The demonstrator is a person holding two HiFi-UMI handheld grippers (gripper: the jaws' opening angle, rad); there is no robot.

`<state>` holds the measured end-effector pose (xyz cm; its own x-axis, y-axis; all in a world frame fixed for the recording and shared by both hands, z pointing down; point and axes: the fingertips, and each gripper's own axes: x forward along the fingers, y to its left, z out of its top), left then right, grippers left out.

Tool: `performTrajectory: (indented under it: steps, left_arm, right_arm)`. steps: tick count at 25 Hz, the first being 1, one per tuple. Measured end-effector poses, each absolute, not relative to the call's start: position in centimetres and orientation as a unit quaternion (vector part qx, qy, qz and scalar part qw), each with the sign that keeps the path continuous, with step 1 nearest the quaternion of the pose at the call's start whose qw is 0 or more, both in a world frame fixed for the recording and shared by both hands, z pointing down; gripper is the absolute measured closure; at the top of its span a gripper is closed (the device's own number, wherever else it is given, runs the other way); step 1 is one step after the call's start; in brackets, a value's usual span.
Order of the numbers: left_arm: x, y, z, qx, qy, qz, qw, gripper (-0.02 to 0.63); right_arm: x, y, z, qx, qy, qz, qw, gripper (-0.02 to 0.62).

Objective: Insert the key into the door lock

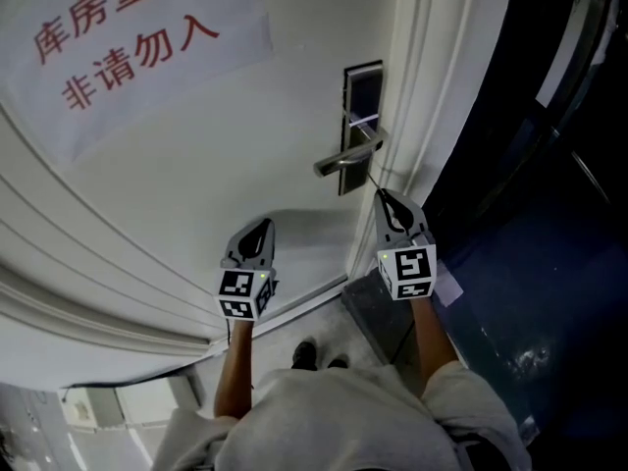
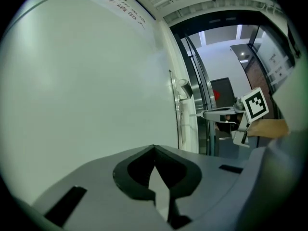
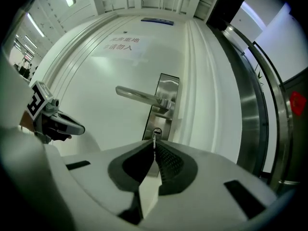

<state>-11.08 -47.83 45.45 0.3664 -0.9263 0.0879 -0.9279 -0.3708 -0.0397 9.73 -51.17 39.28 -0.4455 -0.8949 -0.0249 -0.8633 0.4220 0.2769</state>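
At the white panelled door (image 1: 196,165), head view: tall steel lock plate (image 1: 362,91) with a steel lever handle (image 1: 343,161), set near the door's right edge; right tool (image 1: 381,195) just below the handle, jaws clamped on the thin silver key (image 1: 376,182), whose tip points at the plate's lower end; left tool (image 1: 262,226) well to the left, close to bare door, carrying nothing. Also listed: white paper notice with red characters (image 1: 128,37), upper left; dark glazed opening beyond the door's right edge; dark shoes (image 1: 306,353) on the floor below. Left gripper view: jaws together and empty, facing plain door; the right tool and its marker cube show side-on beside the plate. Right gripper view: key (image 3: 154,139) pinched edge-on between closed pads, tip just short of the round keyhole (image 3: 156,131) at the plate's foot; contact cannot be confirmed. Step in hand, as judged: final alignment before entry. It is best done by holding the blade level and square to the keyhole, matching its slot, then pushing straight without twisting. The lever overhangs above; nothing lies between key and keyhole.
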Motion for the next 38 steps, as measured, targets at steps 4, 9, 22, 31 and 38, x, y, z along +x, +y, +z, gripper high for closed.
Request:
performTrajectory:
  steps: [4,9,22,31,38]
  left_arm:
    - [-12.0,-47.6,45.5,0.824,-0.565,0.047,0.009,0.589]
    - [-11.5,-47.7,45.6,0.831,-0.554,0.048,0.008,0.589]
    - [-10.4,-48.3,45.8,0.843,-0.535,0.051,0.01,0.589]
    - [-10.6,-48.8,46.1,0.844,-0.535,0.05,0.013,0.589]
    - [-10.3,-48.8,46.3,0.845,-0.533,0.049,0.016,0.589]
  right_arm:
    - [9.1,-51.5,38.7,0.516,-0.839,-0.153,0.077,0.566]
    - [8.5,-51.8,38.0,0.501,-0.823,-0.235,0.127,0.566]
    - [7.8,-52.8,38.9,0.424,-0.688,-0.5,0.31,0.566]
    - [7.9,-53.5,39.6,0.404,-0.65,-0.544,0.344,0.566]
    - [7.6,-53.9,39.8,0.39,-0.629,-0.571,0.356,0.566]
